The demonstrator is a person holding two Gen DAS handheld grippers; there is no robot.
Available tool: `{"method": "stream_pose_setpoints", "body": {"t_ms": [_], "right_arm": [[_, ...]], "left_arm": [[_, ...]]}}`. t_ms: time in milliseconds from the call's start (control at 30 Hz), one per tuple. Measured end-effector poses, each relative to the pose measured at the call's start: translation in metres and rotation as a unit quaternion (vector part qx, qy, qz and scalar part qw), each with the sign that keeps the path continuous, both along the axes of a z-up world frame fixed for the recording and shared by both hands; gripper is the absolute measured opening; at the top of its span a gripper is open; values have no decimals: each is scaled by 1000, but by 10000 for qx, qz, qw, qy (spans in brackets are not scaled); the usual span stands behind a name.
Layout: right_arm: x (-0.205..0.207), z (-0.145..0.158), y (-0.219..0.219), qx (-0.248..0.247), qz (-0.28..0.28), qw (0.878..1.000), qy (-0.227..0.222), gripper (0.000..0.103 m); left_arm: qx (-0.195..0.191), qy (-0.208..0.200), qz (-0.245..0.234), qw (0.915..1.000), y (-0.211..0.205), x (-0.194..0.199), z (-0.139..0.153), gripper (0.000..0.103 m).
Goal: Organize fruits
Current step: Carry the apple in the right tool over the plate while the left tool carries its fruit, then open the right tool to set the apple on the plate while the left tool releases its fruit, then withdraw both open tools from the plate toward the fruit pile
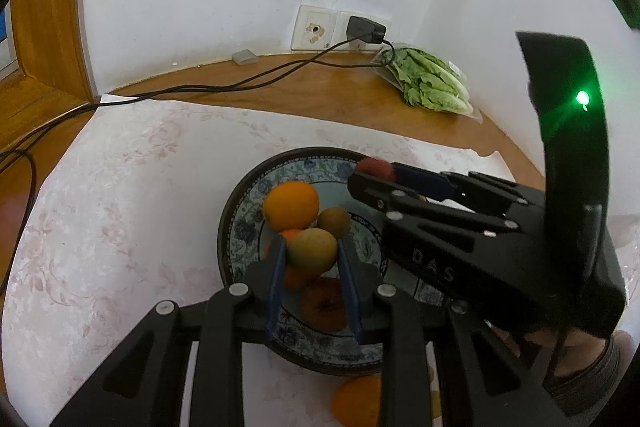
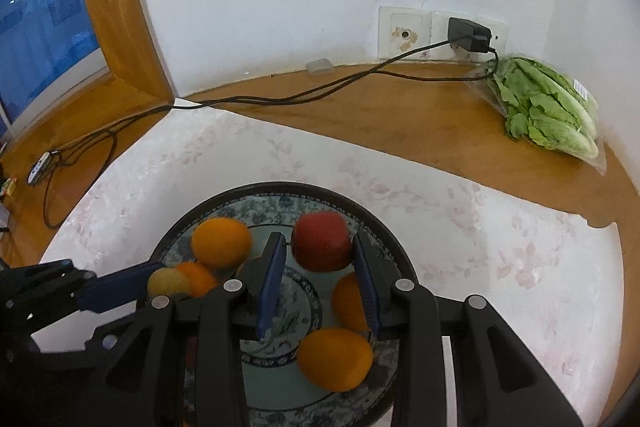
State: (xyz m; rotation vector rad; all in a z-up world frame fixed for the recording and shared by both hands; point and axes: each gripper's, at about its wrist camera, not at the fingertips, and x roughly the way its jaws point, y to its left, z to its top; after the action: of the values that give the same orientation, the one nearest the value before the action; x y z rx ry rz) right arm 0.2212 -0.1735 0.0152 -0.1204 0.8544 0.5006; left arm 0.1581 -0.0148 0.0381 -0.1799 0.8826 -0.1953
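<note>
A dark-rimmed plate (image 1: 226, 227) (image 2: 280, 187) with a blue floral pattern holds several fruits: an orange (image 1: 291, 205) (image 2: 221, 242), a brownish-green fruit (image 1: 334, 223) and a red-brown fruit (image 1: 324, 303). My left gripper (image 1: 311, 245) (image 2: 156, 285) is shut on a small yellow-green fruit (image 1: 312, 253) (image 2: 168, 283) above the plate. My right gripper (image 2: 318, 241) (image 1: 374, 173) is shut on a red apple (image 2: 322, 241) (image 1: 372, 167) over the plate's far side. Two more oranges (image 2: 334, 359) lie under it. Another orange (image 1: 356, 399) lies on the cloth outside the plate's near rim.
The plate stands on a white floral cloth (image 2: 500, 247) on a wooden counter (image 2: 400, 119). A bag of lettuce (image 2: 548, 111) (image 1: 432, 83) lies at the back right. A charger (image 2: 468, 35) sits in the wall socket, and its black cable (image 2: 280, 99) runs left. A window (image 2: 36, 27) is at far left.
</note>
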Motion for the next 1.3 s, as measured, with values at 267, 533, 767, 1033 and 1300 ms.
{"method": "stream_pose_setpoints", "body": {"t_ms": [267,533,767,1033,1300], "right_arm": [[-2,0,-2,51,-32,10000,55,36],[-15,11,-15,217,-138,9996,124,42],[-41,26,-30,454,-170,9986,205,48],[-68,36,-42,489,-214,9984,199,51],[-96,38,-51,504,-166,9982,283,57]], "left_arm": [[10,29,49,10000,0,0,0,28],[-34,-6,123,9999,5,-7,8,48],[-26,-80,89,9999,4,-22,20,56],[2,-3,146,9999,7,-39,27,56],[15,59,212,9998,11,-58,32,57]]}}
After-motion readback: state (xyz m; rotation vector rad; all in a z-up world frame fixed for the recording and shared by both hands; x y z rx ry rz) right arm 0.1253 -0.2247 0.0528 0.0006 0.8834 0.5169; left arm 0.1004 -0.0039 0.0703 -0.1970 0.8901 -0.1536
